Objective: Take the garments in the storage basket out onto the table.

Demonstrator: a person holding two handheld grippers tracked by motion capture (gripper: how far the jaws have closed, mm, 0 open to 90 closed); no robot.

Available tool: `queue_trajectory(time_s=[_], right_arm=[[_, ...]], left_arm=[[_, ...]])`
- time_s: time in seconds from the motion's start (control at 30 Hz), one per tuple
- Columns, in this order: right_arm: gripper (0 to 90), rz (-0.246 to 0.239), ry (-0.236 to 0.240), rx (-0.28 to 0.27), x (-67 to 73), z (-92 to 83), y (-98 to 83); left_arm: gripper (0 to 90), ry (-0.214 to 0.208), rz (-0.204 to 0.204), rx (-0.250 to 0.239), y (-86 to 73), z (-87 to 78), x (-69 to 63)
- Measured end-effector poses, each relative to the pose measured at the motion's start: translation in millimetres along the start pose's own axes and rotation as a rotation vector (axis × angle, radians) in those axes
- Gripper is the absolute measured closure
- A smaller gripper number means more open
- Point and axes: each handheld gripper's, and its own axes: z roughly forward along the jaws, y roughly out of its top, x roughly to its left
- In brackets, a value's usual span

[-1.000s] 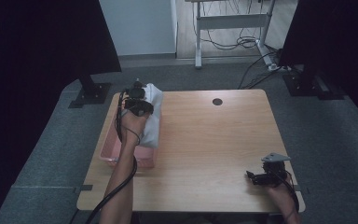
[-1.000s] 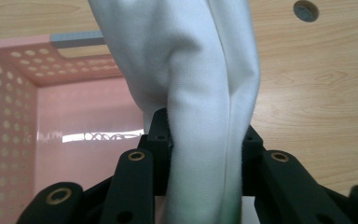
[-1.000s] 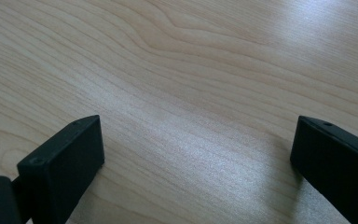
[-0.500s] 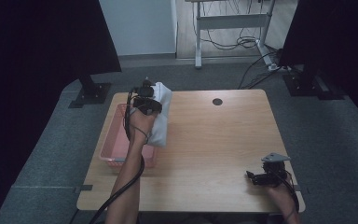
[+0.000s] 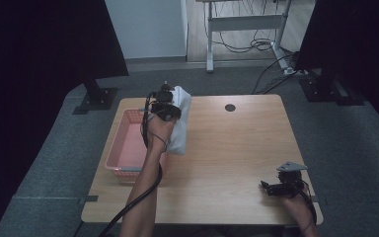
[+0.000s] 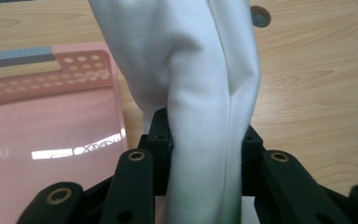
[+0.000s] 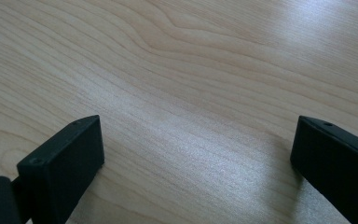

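Above pink basket [image 5: 123, 148]: left gripper [image 5: 164, 106] fingers clamp white cloth [image 6: 200, 93], hanging folded; right gripper [image 7: 196, 154] wide.

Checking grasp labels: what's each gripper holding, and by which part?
Left gripper is shut on the white cloth, pinching a bunched fold; the rest hangs free. Right gripper is open, holding nothing.

I see the basket [image 5: 123, 148] on the surface's [image 5: 227, 163] left side, the cloth [image 5: 180, 123] hanging just right of it, my right tongs [image 5: 266, 186] near the right front corner.
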Motion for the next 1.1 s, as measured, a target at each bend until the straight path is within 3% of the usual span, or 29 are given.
queue_trajectory(time_s=[0.4,1.1], right_arm=[[2.2,0.0,0.002,0.0,0.0,0.0,0.0],[2.2,-0.002,0.004,0.001,0.0,0.0,0.0]], left_arm=[[67.0,-0.019,0.005,0.01,-5.1,22.3,-16.7],[66.8,-0.008,0.005,0.026,-20.0,55.7,-28.0]])
